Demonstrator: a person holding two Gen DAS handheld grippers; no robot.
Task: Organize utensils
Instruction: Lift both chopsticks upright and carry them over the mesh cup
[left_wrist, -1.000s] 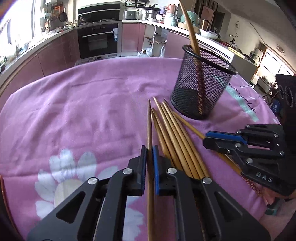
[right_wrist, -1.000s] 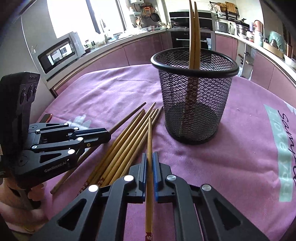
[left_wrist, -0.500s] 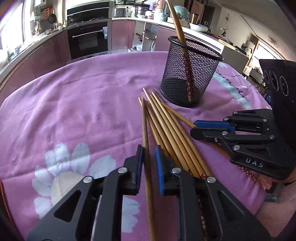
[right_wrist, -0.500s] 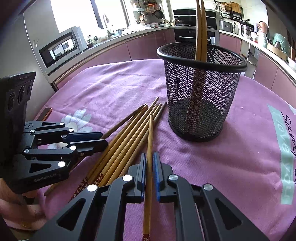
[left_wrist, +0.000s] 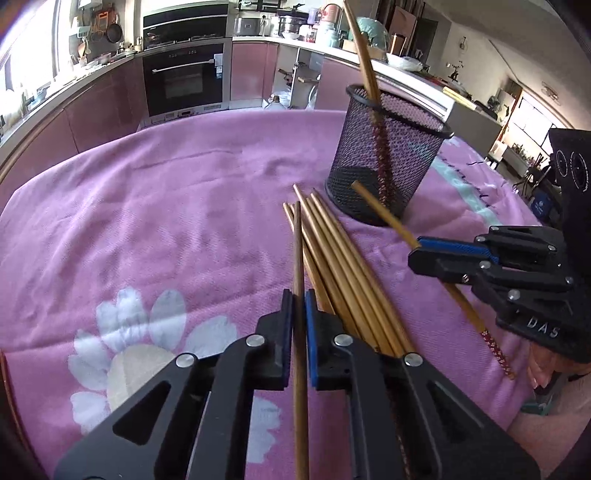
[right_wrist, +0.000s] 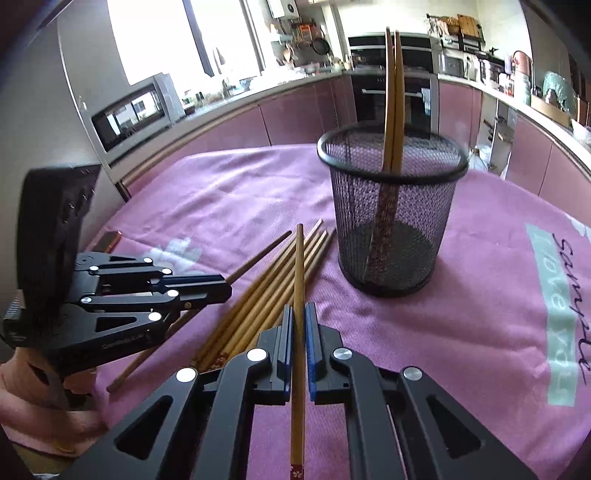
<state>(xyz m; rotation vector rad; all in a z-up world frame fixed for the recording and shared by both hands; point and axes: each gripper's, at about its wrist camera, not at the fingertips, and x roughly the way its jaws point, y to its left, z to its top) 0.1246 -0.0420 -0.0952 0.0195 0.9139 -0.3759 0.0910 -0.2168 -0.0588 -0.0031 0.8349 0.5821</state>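
Each hand's tongs are pinching one chopstick. The left tongs grip a darker chopstick partway along its shaft, its thin end pointing far, its thick end running back under the camera. The left jaws have just been closing, and the stick sits pressed between the blue pads. The right tongs clamp a paler stick the same way; its patterned end shows at the near edge.

Between the two tongs lies a bundle of more chopsticks, flat on the pink cloth over the tabletop, thin ends fanned toward the cup. That black mesh cup stands upright just beyond the bundle, on the far right in the left view, with two sticks already leaning in it.

These sticks look light, stiff and smooth, so they probably pivot or slide easily in a narrow pinch. A hold near the middle seems safest for balance; a hold close to one end would let the long side droop. To go into the cup a stick must be tipped upright, and the open mesh rim is light enough to be knocked over by a careless nudge.
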